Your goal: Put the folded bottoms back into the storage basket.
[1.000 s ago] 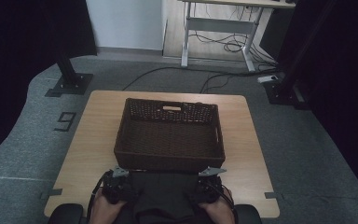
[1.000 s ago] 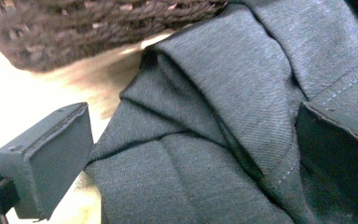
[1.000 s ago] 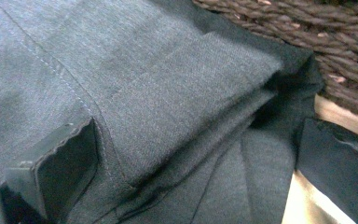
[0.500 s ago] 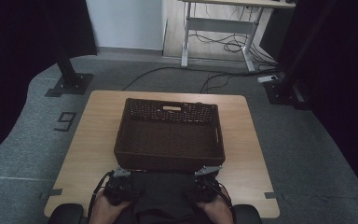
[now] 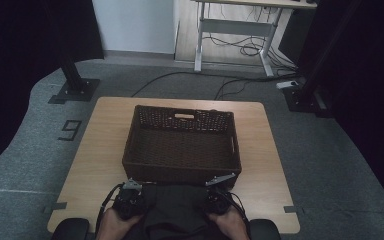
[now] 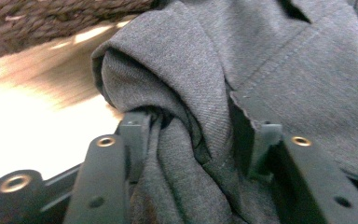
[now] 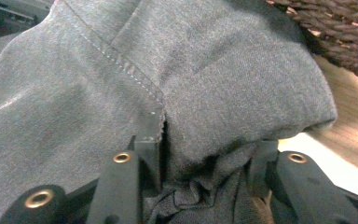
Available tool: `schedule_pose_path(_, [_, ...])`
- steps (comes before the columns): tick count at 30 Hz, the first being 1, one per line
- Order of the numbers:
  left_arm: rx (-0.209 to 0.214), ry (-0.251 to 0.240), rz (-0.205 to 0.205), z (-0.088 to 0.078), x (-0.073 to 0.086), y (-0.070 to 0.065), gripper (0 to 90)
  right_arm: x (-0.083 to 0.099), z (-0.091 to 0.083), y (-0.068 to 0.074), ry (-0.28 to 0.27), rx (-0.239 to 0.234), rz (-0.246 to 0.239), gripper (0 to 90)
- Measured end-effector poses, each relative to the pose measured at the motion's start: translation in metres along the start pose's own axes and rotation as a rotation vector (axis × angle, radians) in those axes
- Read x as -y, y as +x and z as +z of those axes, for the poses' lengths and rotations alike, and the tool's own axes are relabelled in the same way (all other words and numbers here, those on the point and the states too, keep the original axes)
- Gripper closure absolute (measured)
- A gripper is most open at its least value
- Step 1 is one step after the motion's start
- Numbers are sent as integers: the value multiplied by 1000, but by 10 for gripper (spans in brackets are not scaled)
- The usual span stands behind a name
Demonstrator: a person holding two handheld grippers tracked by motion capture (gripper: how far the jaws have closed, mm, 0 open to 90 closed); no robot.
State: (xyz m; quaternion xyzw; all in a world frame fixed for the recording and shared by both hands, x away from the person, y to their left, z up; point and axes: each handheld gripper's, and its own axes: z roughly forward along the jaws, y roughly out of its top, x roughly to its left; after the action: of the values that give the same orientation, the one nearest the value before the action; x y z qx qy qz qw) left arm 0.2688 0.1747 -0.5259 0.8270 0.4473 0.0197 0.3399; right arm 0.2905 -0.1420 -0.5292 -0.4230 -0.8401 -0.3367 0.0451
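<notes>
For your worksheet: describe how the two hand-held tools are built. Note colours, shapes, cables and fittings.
The left tool and the right tool each have two flat black jaws set with brass-coloured ringed holes; the pad edges look finely toothed. In the high view, each black body carries a grey three-cornered plate on top and trails a black cable.

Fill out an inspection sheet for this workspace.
Surface: wooden table, bare around the things.
Job's things: grey garment bunched at the near edge; brown wicker basket behind it, nothing inside.
Clutter: nothing seen.
Grippers: left gripper and right gripper have just been closing, jaws pressing bunched cloth.
Cables: black cables under the far desk and across the grey floor.
Surroundings: dark curtains, stand bases.
</notes>
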Motion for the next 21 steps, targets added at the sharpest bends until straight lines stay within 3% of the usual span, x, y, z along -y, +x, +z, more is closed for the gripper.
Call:
schedule_pose_path(3, [29,-11,16,-2,1,4,626,1,-3,3,-16,4,-60,640])
schedule_pose_path(5, [35,-21,22,-4,1,5,635,2,-4,2,-22,2,-66,645])
schedule_pose_path(9, [65,-61,8,-9,5,9,667,4,-10,8,-69,17,-127,658])
schedule_pose_path(21, [35,-169,87,-40,-1,-14,681,7,-37,20,-159,18,-169,666])
